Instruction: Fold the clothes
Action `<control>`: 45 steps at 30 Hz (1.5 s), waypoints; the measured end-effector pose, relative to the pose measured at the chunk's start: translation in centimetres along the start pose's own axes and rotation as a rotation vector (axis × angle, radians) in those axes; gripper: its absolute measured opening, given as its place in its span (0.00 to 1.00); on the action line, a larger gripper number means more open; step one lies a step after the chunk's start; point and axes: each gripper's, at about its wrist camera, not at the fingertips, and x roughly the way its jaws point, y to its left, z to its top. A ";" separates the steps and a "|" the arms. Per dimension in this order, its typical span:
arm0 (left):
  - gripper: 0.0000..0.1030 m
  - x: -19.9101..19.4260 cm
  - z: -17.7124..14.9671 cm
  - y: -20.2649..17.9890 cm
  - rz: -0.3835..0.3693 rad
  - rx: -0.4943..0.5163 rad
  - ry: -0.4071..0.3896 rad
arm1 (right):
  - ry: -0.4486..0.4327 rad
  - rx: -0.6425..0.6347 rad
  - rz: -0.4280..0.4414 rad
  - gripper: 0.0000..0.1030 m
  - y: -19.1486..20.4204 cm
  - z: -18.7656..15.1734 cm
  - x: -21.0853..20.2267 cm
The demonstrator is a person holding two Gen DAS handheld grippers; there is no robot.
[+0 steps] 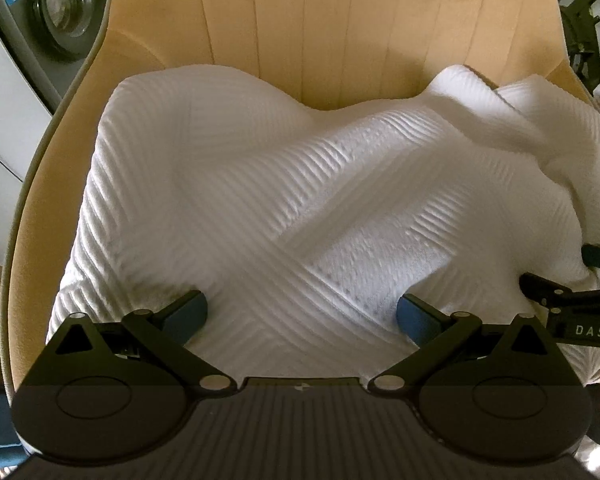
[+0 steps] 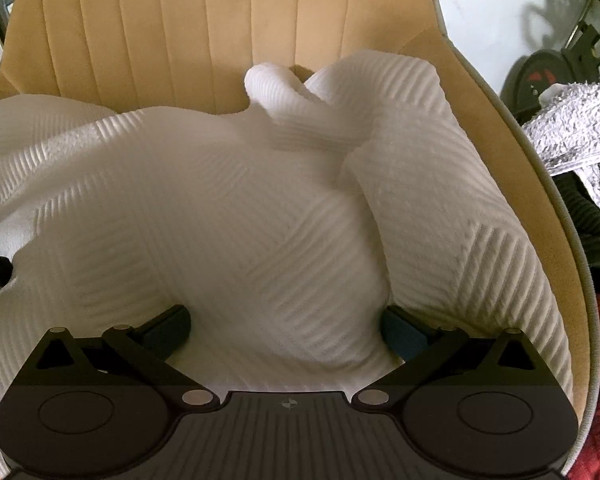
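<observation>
The white ribbed cloth [image 1: 284, 200] lies bunched on the seat of the tan chair [image 1: 64, 184], its long axis running across the seat from the left edge to the right edge, with the back edge humped against the backrest.

The left gripper [image 1: 302, 316] sits at the front edge, left of centre, its 2 fingers spread wide and resting on the cloth with nothing pinched between them. The right gripper [image 2: 286, 330] sits just beside it toward the front right, likewise spread, its pads sunk into the fabric on either side of a raised fold.

The cloth lies straight ahead of both. Each hand is nearer its own end, so a fold likely starts from the front hem.

At the far right, a grey towel [image 2: 572, 128] lies off the chair.
</observation>
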 end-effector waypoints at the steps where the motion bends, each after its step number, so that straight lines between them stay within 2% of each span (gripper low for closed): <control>1: 1.00 -0.1 -0.2 0.0 0.000 0.000 -0.013 | -0.007 0.001 0.000 0.99 0.1 0.0 0.2; 6: 1.00 -0.5 -0.8 -0.2 0.017 -0.004 -0.044 | -0.011 0.006 0.019 0.99 0.0 -0.2 -0.1; 11: 1.00 -1.1 0.0 -1.2 0.045 -0.017 -0.001 | 0.041 0.025 0.086 0.99 -1.0 0.9 -1.5; 16: 1.00 -2.9 -0.1 -2.9 0.075 -0.022 0.014 | 0.015 0.058 0.106 0.99 -2.5 1.6 -4.6; 20: 1.00 -6.5 -0.2 -4.9 0.099 0.000 -0.001 | -0.020 0.032 0.104 0.99 -3.2 2.0 -8.4; 23: 1.00 -10.1 -0.2 -5.9 0.085 -0.002 -0.041 | -0.041 0.018 0.095 0.99 -3.4 2.3 -11.9; 28: 1.00 -16.8 -0.7 -7.0 0.085 -0.005 -0.116 | -0.108 0.079 0.097 0.99 -4.1 1.6 -19.3; 32: 1.00 -21.8 -2.0 -7.7 0.133 0.017 -0.157 | -0.137 0.168 0.090 0.99 -4.2 -0.3 -25.5; 35: 1.00 -24.7 -4.3 -7.5 0.105 0.021 -0.161 | -0.130 0.214 0.059 0.99 -3.3 -2.8 -29.5; 40: 1.00 -28.6 -10.6 -6.2 0.064 0.041 -0.160 | -0.103 0.297 -0.011 0.99 -0.2 -8.6 -35.0; 45: 1.00 -32.6 -16.7 -5.4 0.037 0.090 -0.221 | -0.099 0.309 -0.090 0.99 3.6 -15.1 -40.3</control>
